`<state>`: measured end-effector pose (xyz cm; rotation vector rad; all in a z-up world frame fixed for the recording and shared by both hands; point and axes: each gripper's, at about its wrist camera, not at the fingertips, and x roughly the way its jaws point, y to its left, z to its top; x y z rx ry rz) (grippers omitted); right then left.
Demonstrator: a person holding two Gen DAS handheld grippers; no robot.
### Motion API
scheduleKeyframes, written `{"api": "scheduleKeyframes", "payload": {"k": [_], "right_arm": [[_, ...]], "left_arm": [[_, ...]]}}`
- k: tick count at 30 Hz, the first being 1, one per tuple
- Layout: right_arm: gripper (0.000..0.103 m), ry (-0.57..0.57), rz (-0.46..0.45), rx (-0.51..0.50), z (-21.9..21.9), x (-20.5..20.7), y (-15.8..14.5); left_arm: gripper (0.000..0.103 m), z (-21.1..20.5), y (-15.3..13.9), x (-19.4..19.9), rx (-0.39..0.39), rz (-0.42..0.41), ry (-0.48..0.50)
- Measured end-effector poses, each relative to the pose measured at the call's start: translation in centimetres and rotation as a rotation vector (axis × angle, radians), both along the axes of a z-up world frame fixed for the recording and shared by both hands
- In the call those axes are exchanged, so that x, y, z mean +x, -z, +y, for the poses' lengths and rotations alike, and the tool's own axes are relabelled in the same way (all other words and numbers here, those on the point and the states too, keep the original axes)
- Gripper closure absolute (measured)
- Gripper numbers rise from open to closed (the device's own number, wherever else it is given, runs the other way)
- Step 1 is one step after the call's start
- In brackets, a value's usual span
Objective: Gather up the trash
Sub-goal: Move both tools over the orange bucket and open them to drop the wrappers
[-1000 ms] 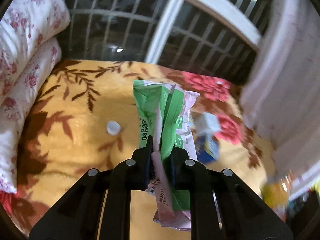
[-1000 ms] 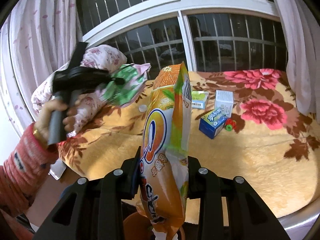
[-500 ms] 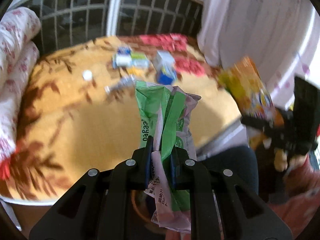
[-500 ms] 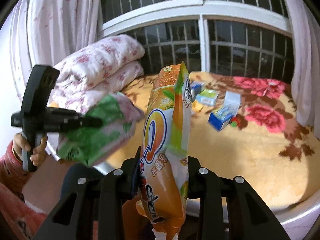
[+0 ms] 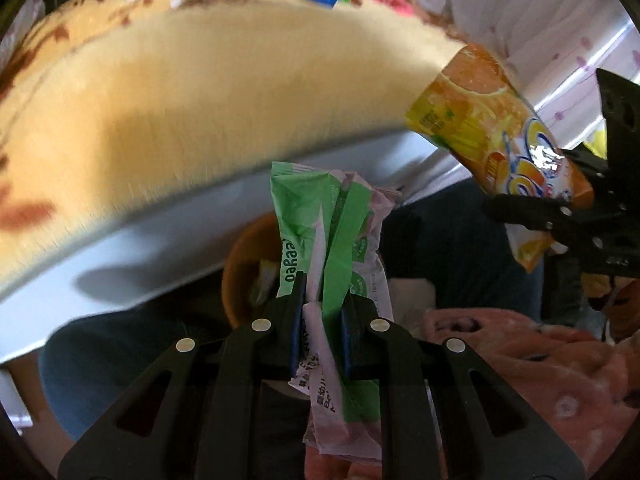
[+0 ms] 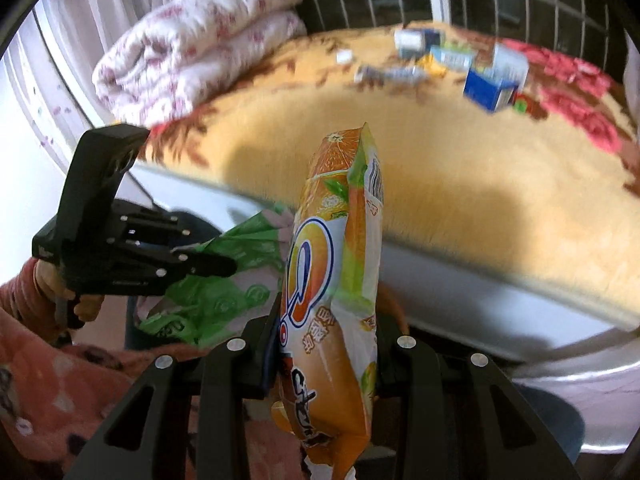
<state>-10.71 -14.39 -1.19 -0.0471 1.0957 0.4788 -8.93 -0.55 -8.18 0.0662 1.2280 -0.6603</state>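
Note:
My left gripper (image 5: 320,312) is shut on a crumpled green and pink wrapper (image 5: 332,236), held just above an orange bin (image 5: 240,268) that stands below the bed's edge. My right gripper (image 6: 328,332) is shut on an orange snack bag (image 6: 340,264), upright between its fingers. In the left wrist view that orange snack bag (image 5: 492,136) and the right gripper (image 5: 560,224) hang at the right. The right wrist view shows the left gripper (image 6: 224,266) with the green wrapper (image 6: 224,280) at the left, close beside the bag. The bin is mostly hidden there.
A bed with a yellow floral blanket (image 6: 460,168) fills the upper half. Several small boxes, among them a blue box (image 6: 488,88), and wrappers lie at its far side. A rolled floral quilt (image 6: 192,52) rests at the left. A person's pink sleeve (image 5: 540,364) and dark trousers (image 5: 452,240) are below.
Both grippers came off the bed and sank below its edge, tilting downward, each still holding its wrapper. The orange bin has come into view under the left gripper.

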Motion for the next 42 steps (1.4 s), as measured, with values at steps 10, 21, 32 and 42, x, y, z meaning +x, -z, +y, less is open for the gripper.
{"api": "scheduleKeyframes", "payload": {"k": [10, 21, 32, 42], "right_arm": [[0.069, 0.007, 0.207, -0.029, 0.7, 0.9, 7.3], [0.069, 0.096, 0.397, -0.026, 0.5, 3.0, 14.8], [0.036, 0.186, 0.393, -0.017, -0.3, 3.9, 15.3], [0.036, 0.252, 0.320, 0.002, -2.3, 3.6, 13.0]], "left_arm": [[0.089, 0.3, 5.9, 0.6, 0.053, 0.120, -0.065], [0.089, -1.2, 10.2, 1.9, 0.125, 0.163, -0.129], [0.048, -1.8, 11.8, 2.6, 0.215, 0.196, -0.170], [0.042, -2.8, 8.9, 2.5, 0.245, 0.052, -0.183]]}}
